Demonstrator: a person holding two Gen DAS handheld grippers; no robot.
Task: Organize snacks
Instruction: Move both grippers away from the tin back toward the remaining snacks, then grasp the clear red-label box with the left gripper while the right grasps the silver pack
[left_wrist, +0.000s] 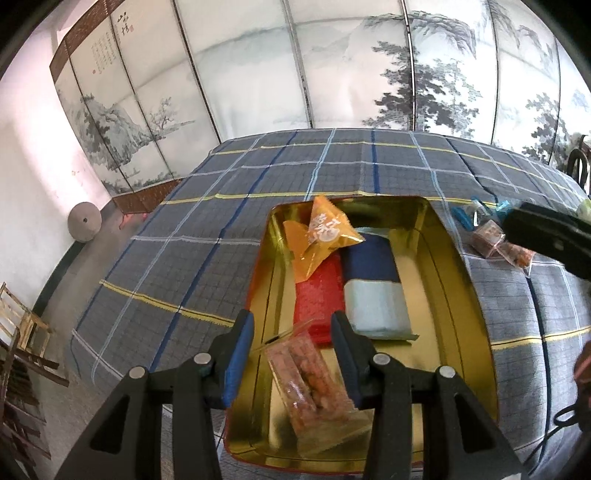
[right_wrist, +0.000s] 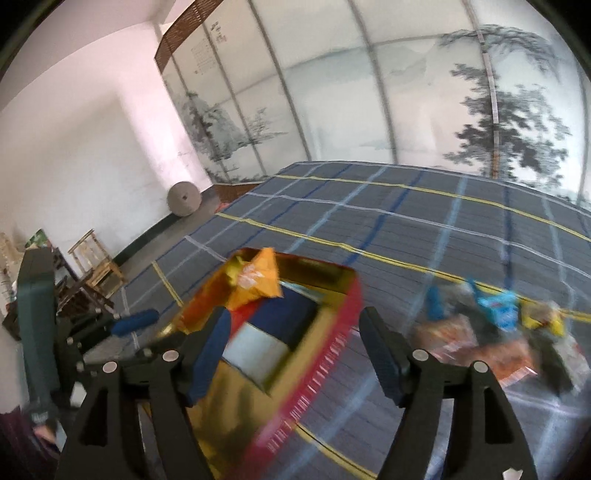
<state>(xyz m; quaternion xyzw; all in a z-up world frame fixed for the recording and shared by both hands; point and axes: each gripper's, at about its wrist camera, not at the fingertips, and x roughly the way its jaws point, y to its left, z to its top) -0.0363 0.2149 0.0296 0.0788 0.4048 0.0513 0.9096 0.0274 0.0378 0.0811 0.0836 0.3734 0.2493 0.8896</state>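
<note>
A broad surface covered in grey plaid cloth with blue, white and yellow lines (left_wrist: 258, 184) bore a gold-lined rectangular tin with red sides (left_wrist: 461, 280). Beside it lay a loose pile of small wrapped snack packets (right_wrist: 491, 325), touching the cloth.

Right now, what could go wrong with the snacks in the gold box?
1. The clear snack packet lies between the open left tongs, partly over the red packet; it looks slippery and might slide if nudged.
2. The orange packet leans on the gold box's far rim and could tip out.
3. The right wrist view is blurred, so the right tongs seem to be moving fast near the box's red side and might bump it.
</note>
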